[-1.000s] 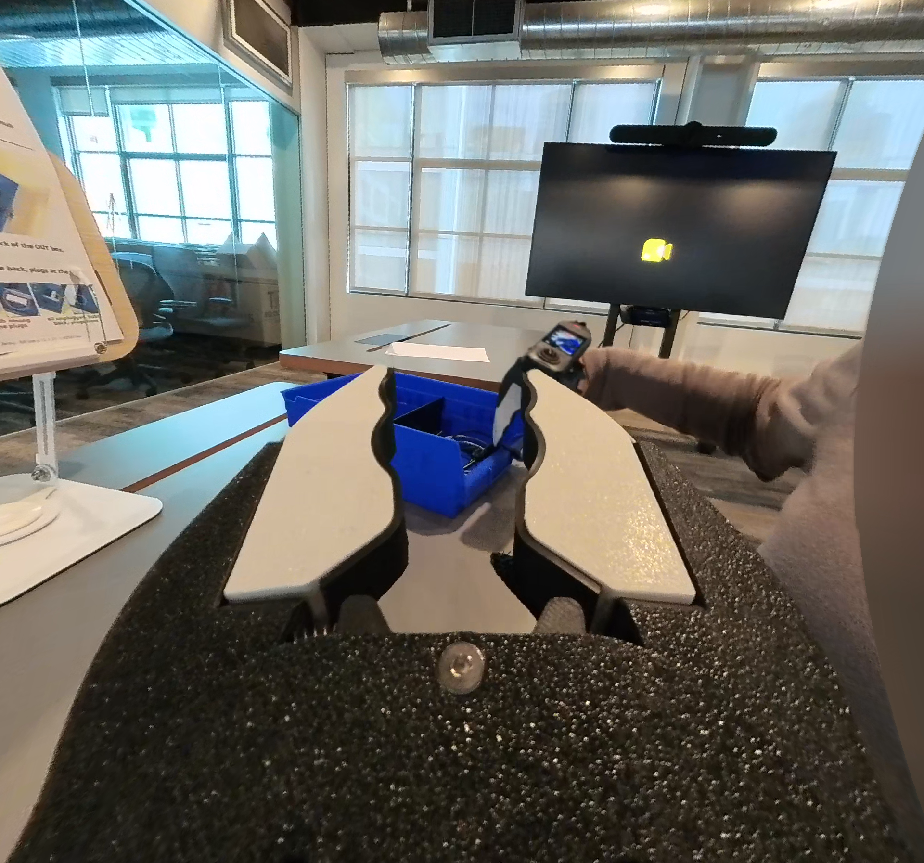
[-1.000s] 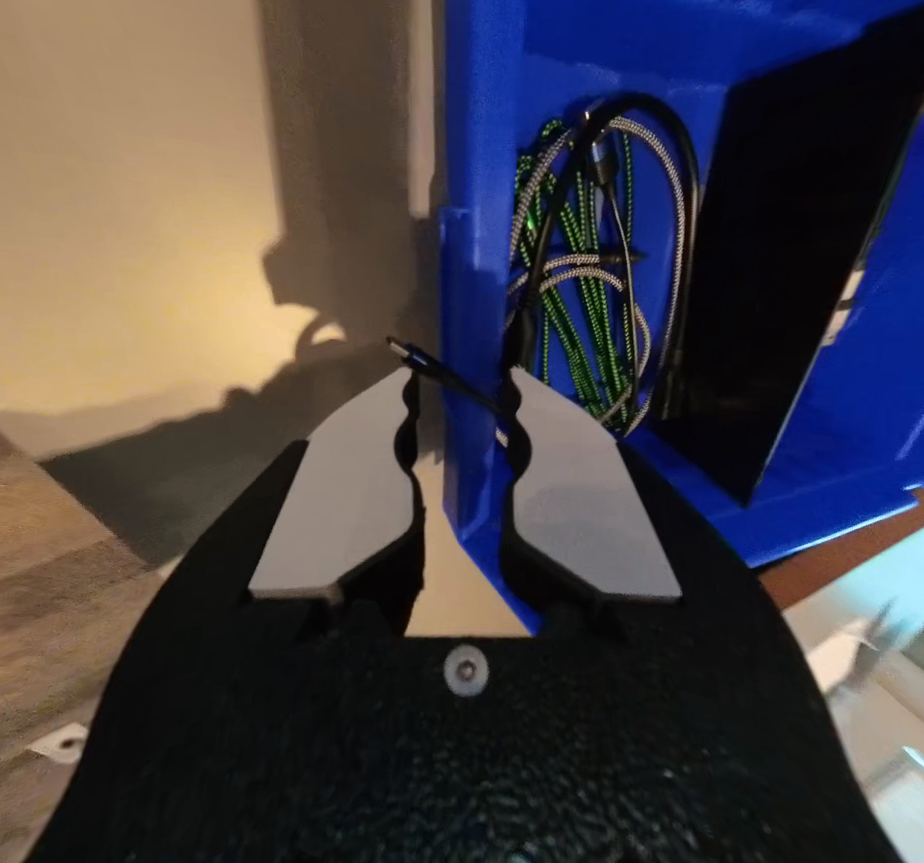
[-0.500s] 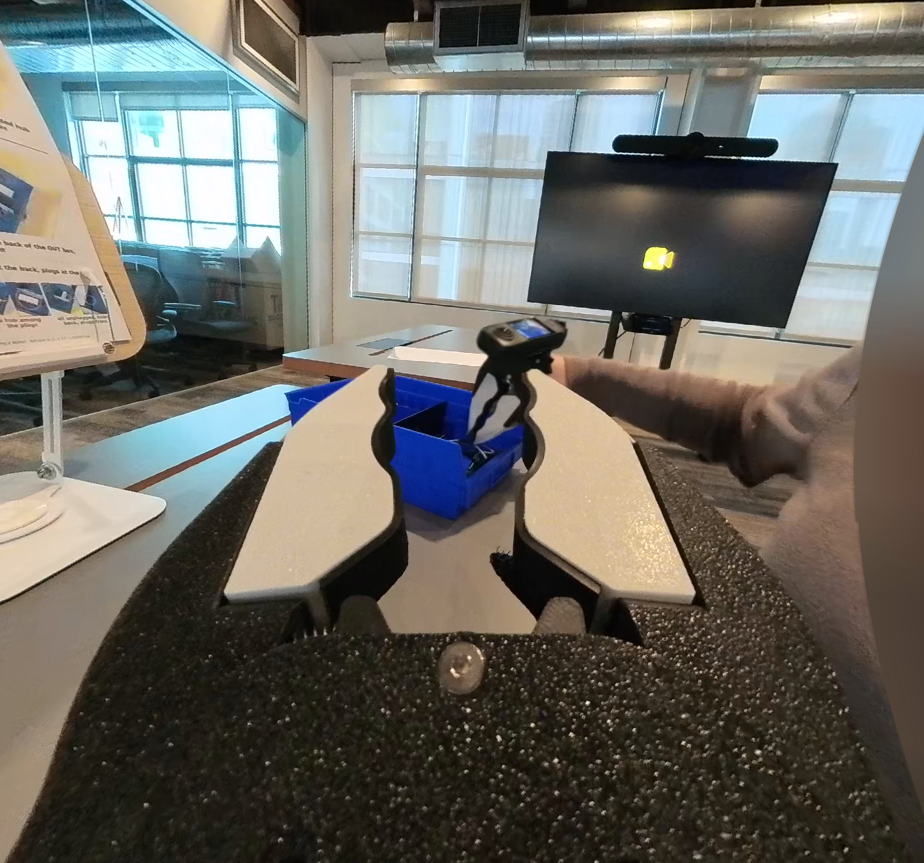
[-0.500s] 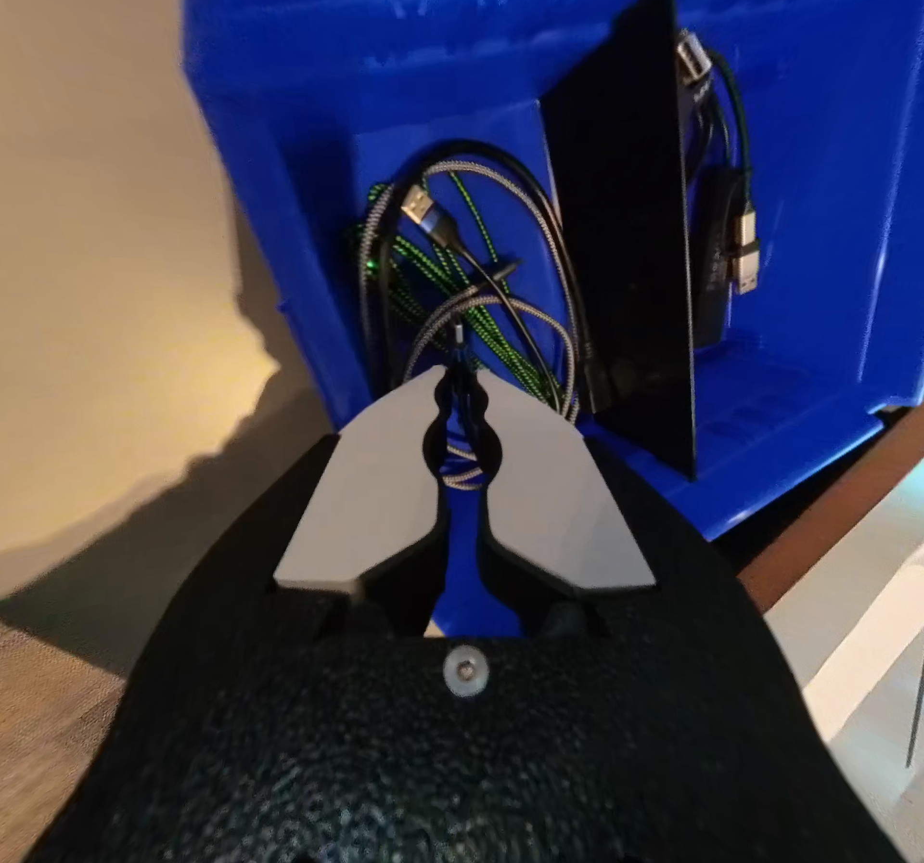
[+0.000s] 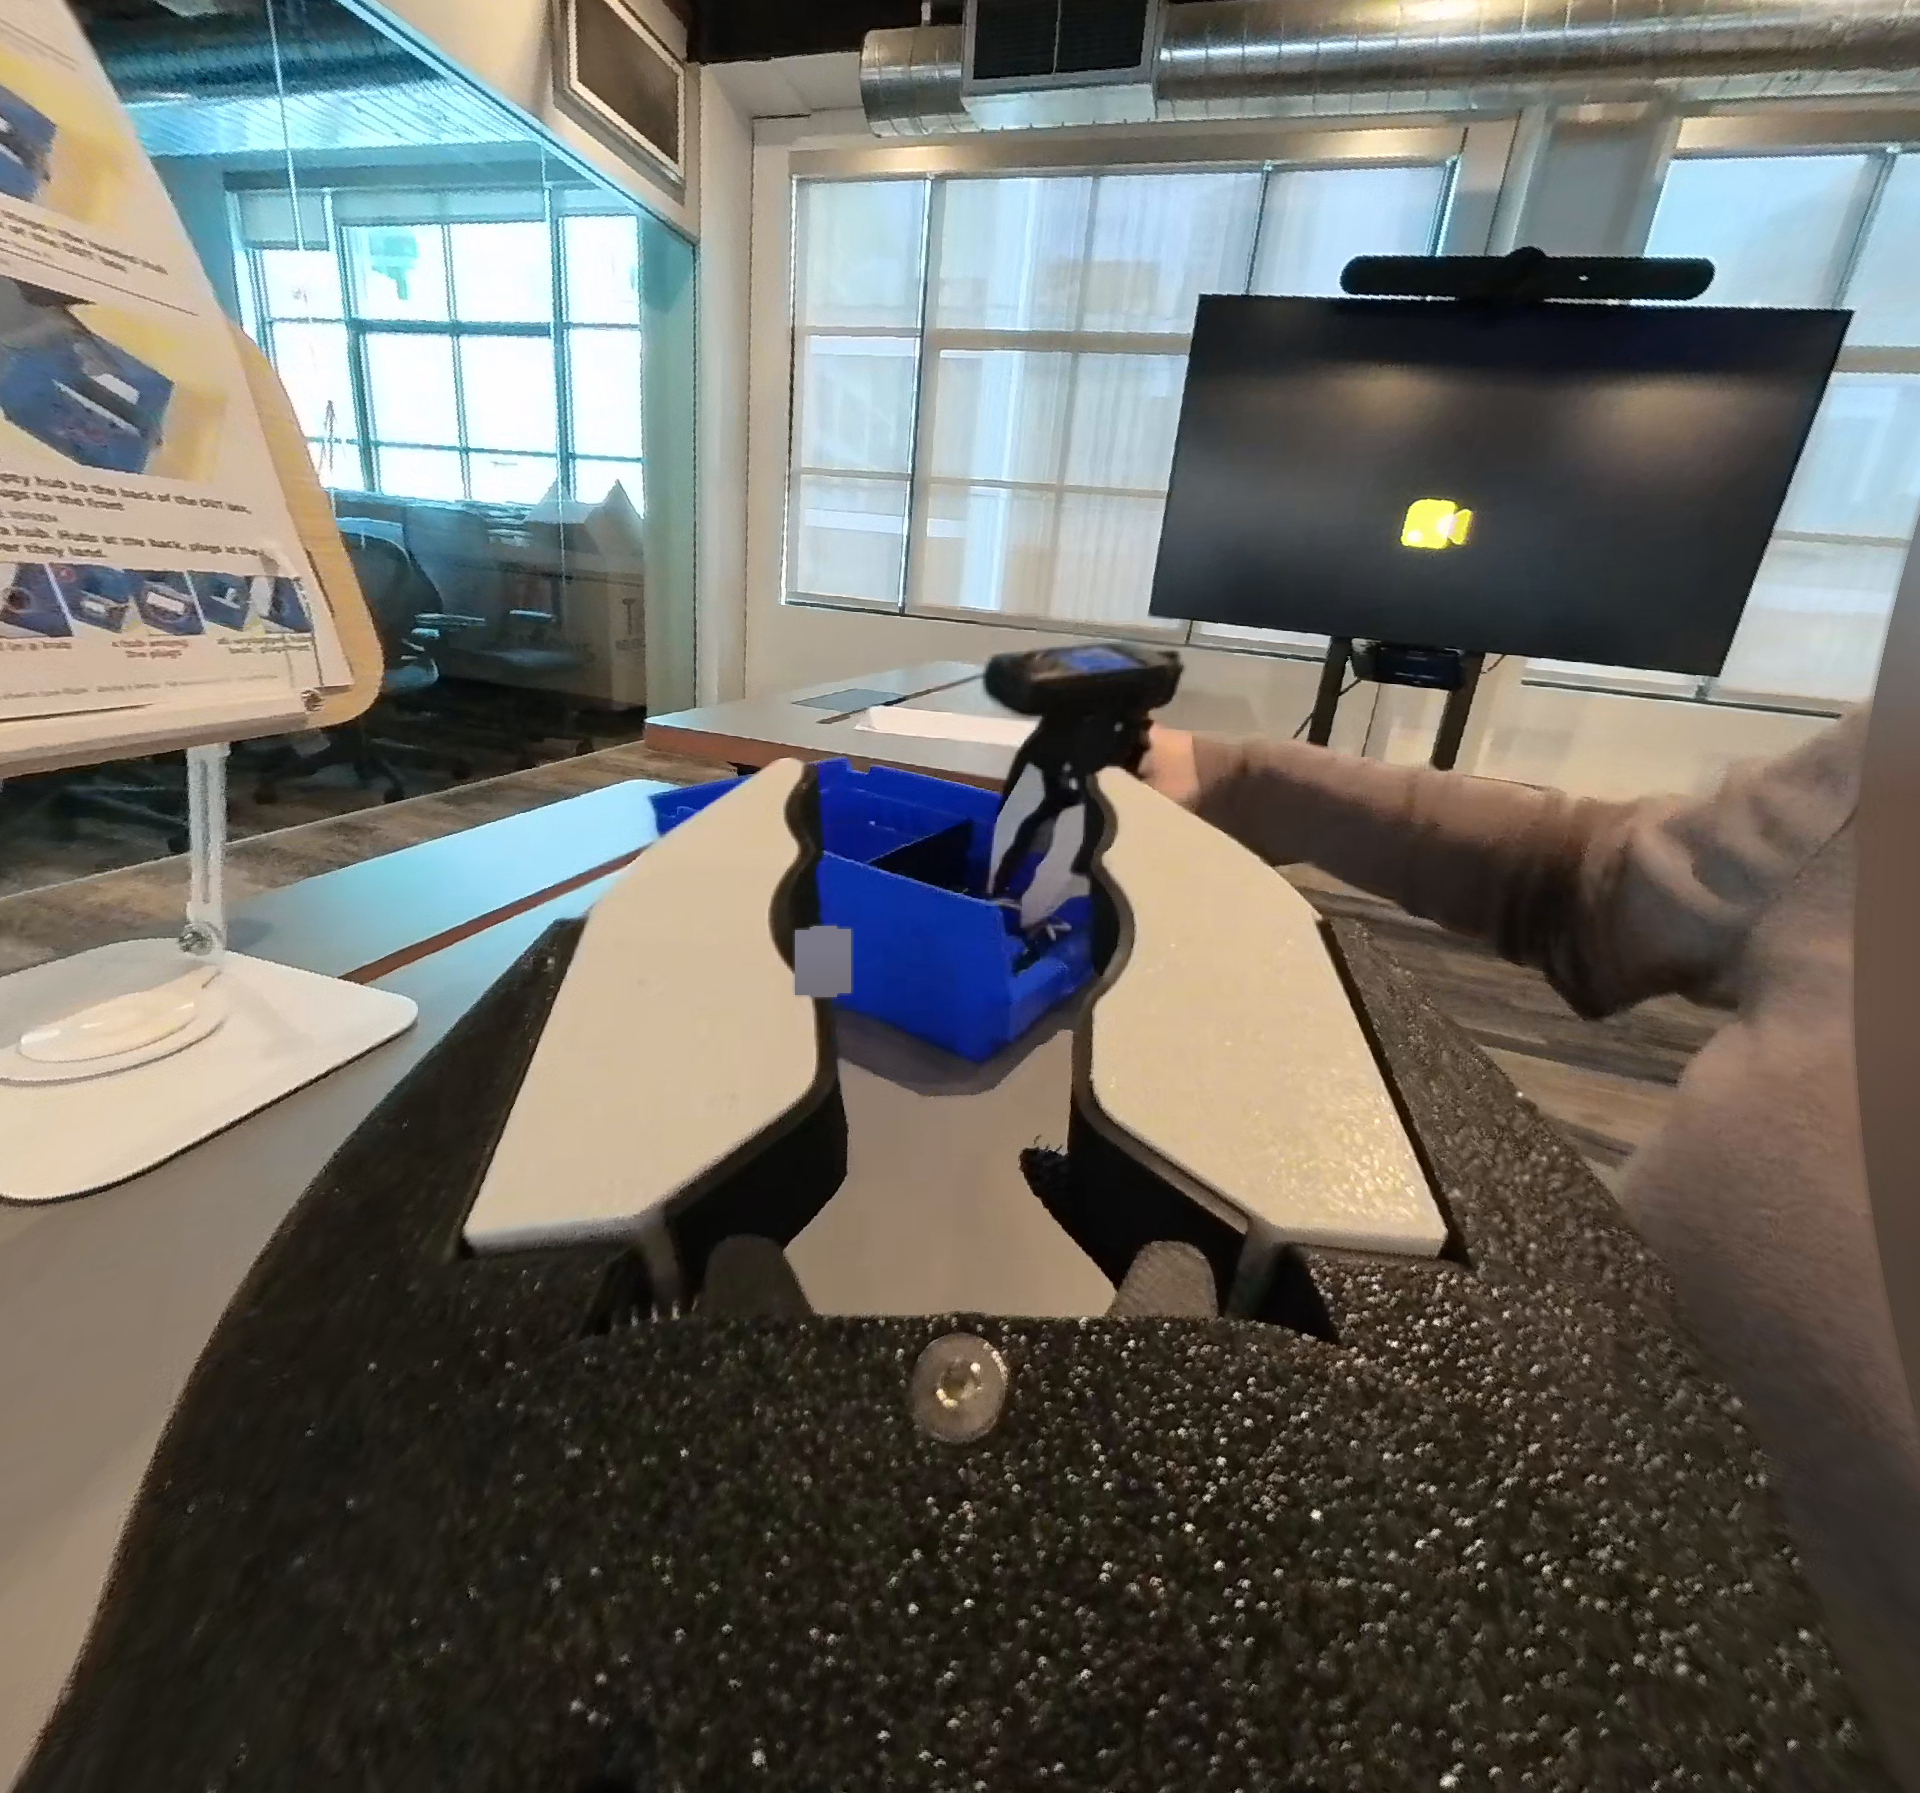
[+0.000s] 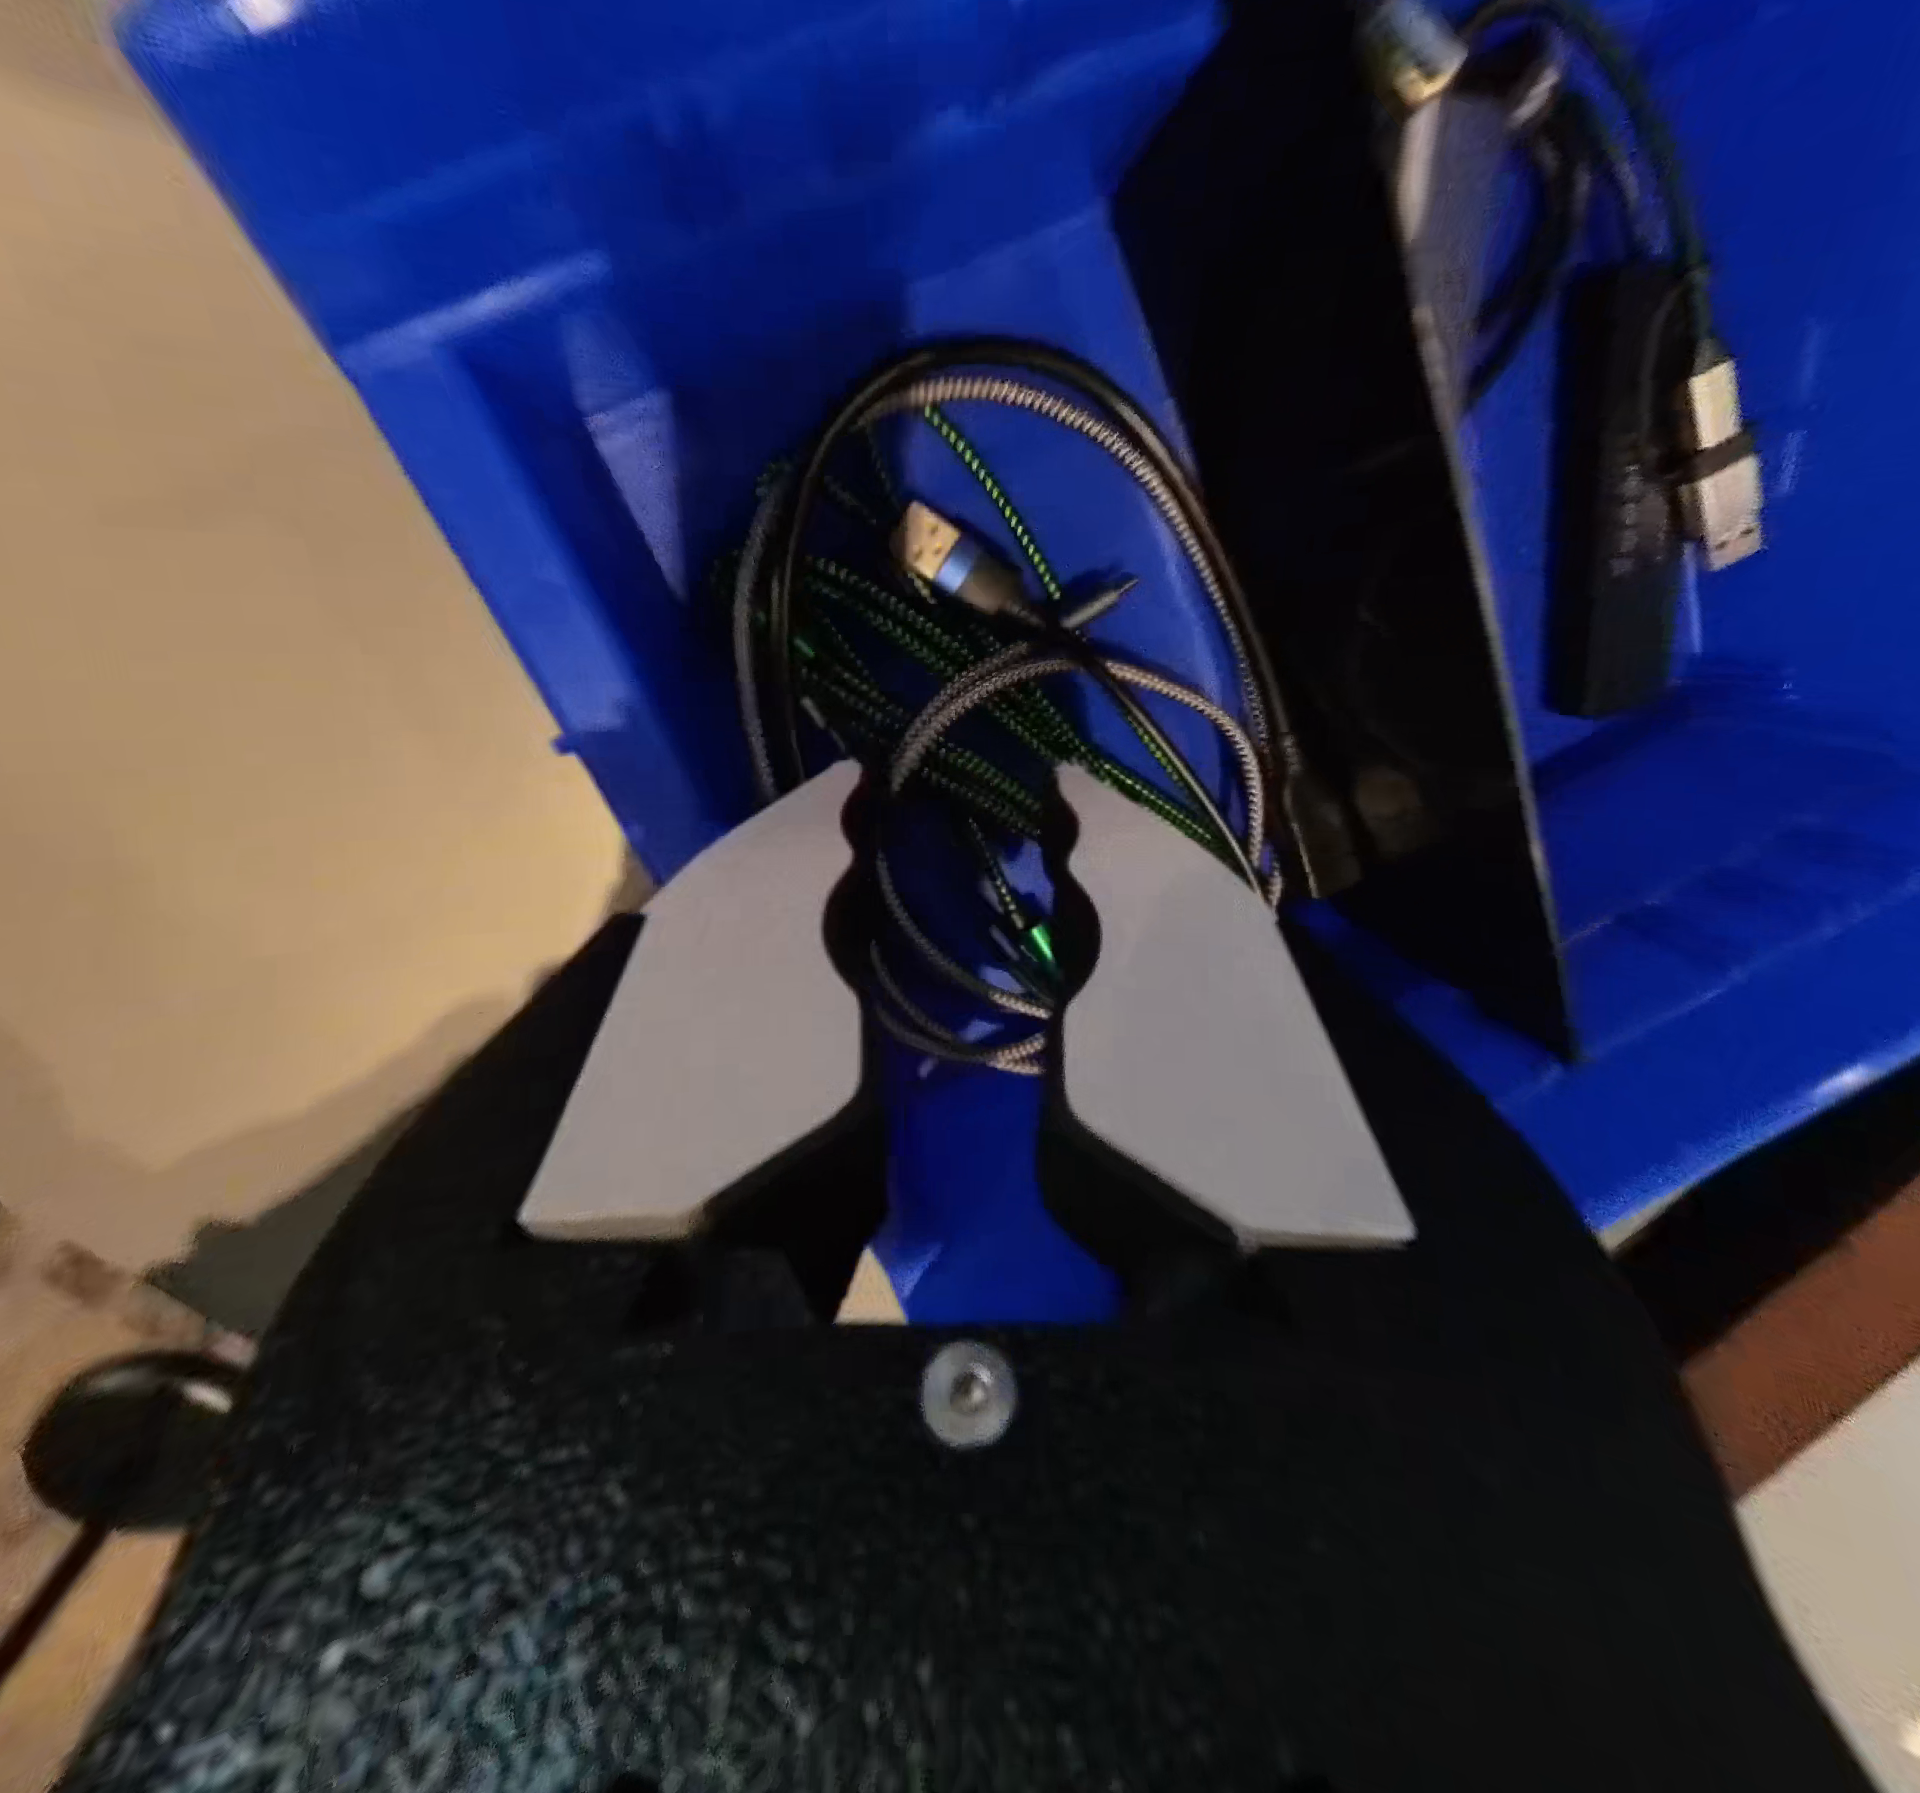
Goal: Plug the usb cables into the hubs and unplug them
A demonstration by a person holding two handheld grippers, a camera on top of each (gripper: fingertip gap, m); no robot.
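Several limp, light braided cables (image 6: 997, 663) tangle in my blue bin (image 6: 623, 216); right gripper (image 6: 961, 798) spread above them, left gripper (image 5: 951, 798) spread, empty; I'd judge the stiff plug (image 6: 935, 554) grips best

Long grey table (image 5: 187, 1265) with a thin reddish-brown seam strip (image 5: 488, 922) running toward the far end. Bearing, at centre far, a blue plastic bin (image 5: 925, 974); at near left, a flat white square stand base (image 5: 208, 1068) with a slim upright post.
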